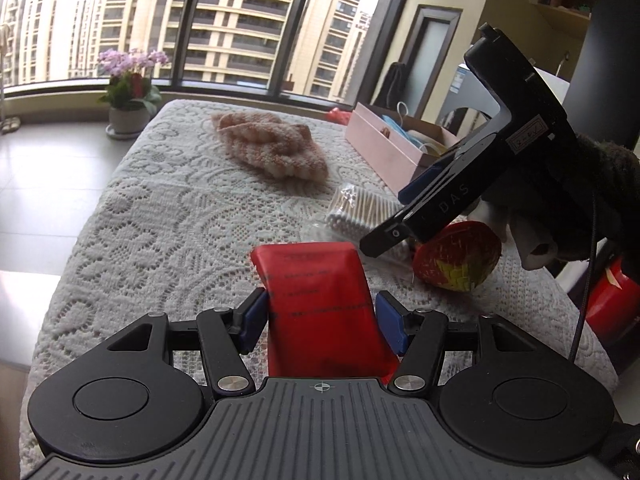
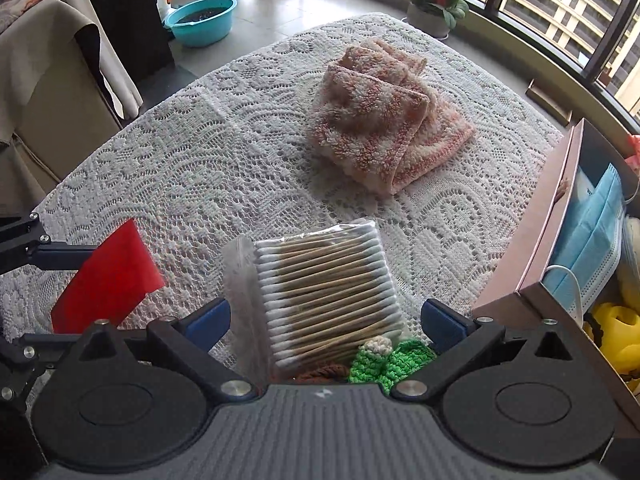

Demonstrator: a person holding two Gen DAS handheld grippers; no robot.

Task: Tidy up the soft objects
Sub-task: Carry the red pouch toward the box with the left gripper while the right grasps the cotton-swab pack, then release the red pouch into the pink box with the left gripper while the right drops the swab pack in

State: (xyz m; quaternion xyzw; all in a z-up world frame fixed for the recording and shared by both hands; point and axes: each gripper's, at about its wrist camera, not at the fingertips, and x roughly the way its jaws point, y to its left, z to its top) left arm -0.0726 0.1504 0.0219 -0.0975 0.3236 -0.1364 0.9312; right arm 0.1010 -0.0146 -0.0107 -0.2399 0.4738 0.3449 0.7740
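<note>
My left gripper (image 1: 322, 320) is shut on a red soft packet (image 1: 320, 300) and holds it just above the lace tablecloth (image 1: 160, 220); the packet also shows in the right wrist view (image 2: 108, 276). My right gripper (image 2: 326, 320) is open, its blue pads either side of a clear bag of cotton swabs (image 2: 324, 288) lying on the cloth. In the left wrist view the right gripper (image 1: 384, 240) hovers over the swabs (image 1: 356, 208). A folded pink fluffy towel (image 2: 380, 120) lies farther back. A green crocheted piece (image 2: 384, 364) lies under the right gripper.
A pink open box (image 2: 536, 240) at the right holds blue face masks (image 2: 592, 240) and a yellow item (image 2: 616, 332). A red and yellow knitted ball (image 1: 456, 260) lies beside the swabs. A potted orchid (image 1: 128, 92) stands on the floor beyond the table.
</note>
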